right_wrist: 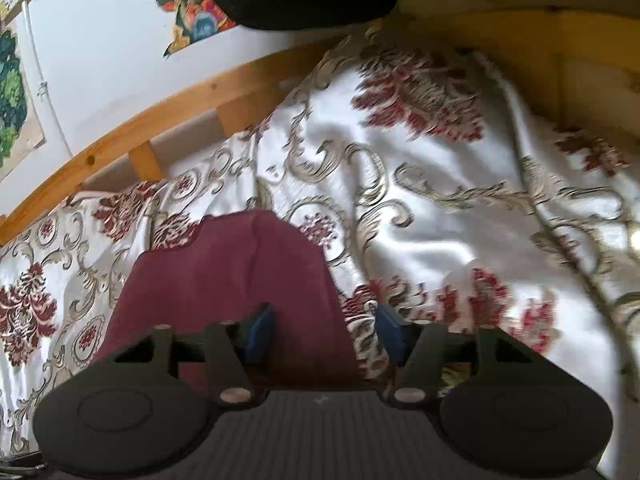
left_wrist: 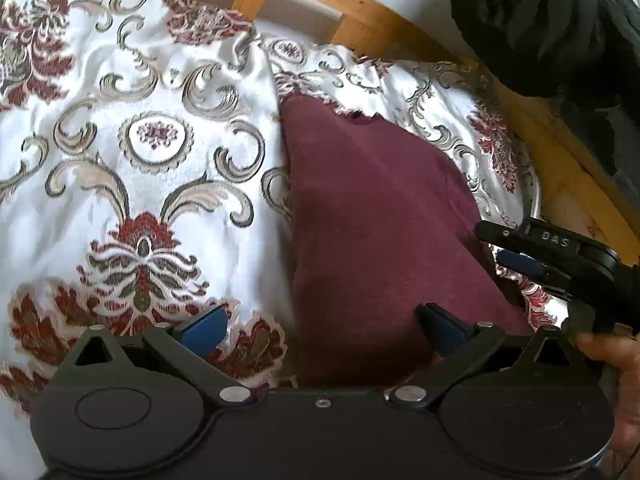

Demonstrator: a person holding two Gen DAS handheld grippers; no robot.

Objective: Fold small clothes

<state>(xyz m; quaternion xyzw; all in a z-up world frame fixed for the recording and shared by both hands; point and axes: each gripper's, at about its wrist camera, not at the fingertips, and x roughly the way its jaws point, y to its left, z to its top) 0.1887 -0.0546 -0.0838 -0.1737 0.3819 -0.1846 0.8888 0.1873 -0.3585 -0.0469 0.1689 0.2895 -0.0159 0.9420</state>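
On the left of the bed, the white bedspread (left_wrist: pixel 132 92) with dark red flowers and grey scrolls lies bare and rumpled. Just right of it, mid-bed, rests the task's garment, a small maroon cloth (left_wrist: pixel 380 216), laid mostly flat with its near edge reaching toward both tools. The left tongs (left_wrist: pixel 320 326) hover with their blue pads spread wide; one pad is over the bedspread, the other over the cloth's near left edge, pinching nothing. Further right, the right tongs (right_wrist: pixel 324 328) stand partly spread around the cloth's near right edge; whether the pads actually press the fabric cannot be told from the blurred picture.

Likely trouble, as a judgement: the slippery, wrinkled bedspread could be nipped together with the cloth, dragging the cover along. If only one corner is caught, the fold may come out skewed or bunched.

From the left wrist view alone you see the right tongs from the side, a hand (left_wrist: pixel 616 364) behind them, and a black garment (left_wrist: pixel 552 28) draped over the wooden bed frame (left_wrist: pixel 400 20). From the right wrist view alone you see the white wall with colourful posters (right_wrist: pixel 192 16) and the bedspread's far right folds.
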